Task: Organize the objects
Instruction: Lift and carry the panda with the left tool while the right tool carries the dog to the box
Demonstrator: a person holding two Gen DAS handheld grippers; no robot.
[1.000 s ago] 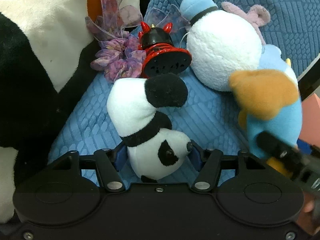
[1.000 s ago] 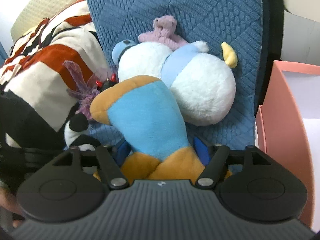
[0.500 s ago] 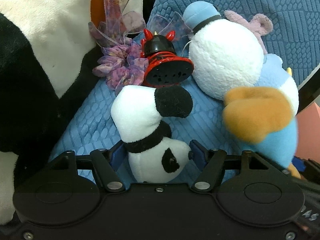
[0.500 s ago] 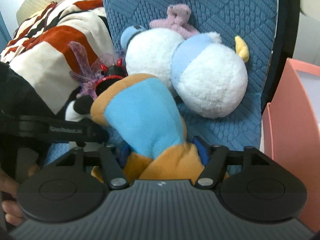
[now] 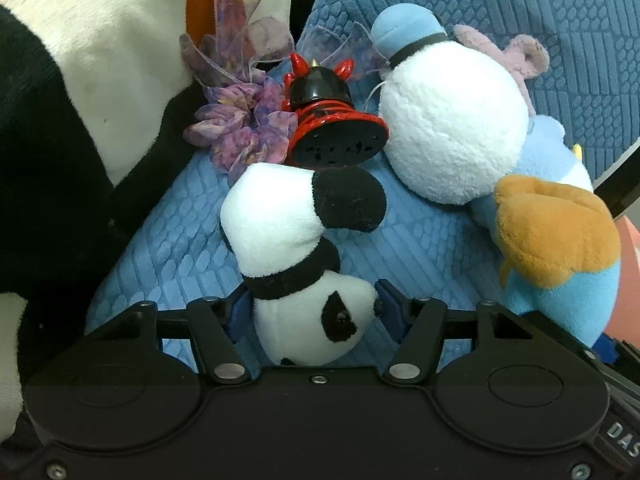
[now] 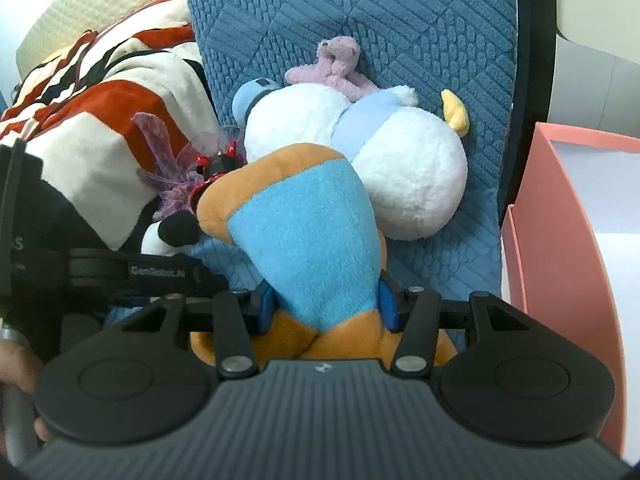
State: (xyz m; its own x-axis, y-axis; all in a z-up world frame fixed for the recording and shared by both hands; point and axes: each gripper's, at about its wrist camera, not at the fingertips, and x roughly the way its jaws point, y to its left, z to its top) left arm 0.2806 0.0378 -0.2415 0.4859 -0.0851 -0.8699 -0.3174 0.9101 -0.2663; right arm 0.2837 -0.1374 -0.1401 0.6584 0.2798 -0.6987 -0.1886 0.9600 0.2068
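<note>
Crowding blue cushion (image 5: 420, 256) edge: plush toys (image 5: 452, 136)

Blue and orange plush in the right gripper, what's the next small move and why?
Probably lift it slightly. The right gripper, whose jaws have just been closing, pinches the blue and orange plush, which leans against the white plush; the pink box stands open alongside.
</note>
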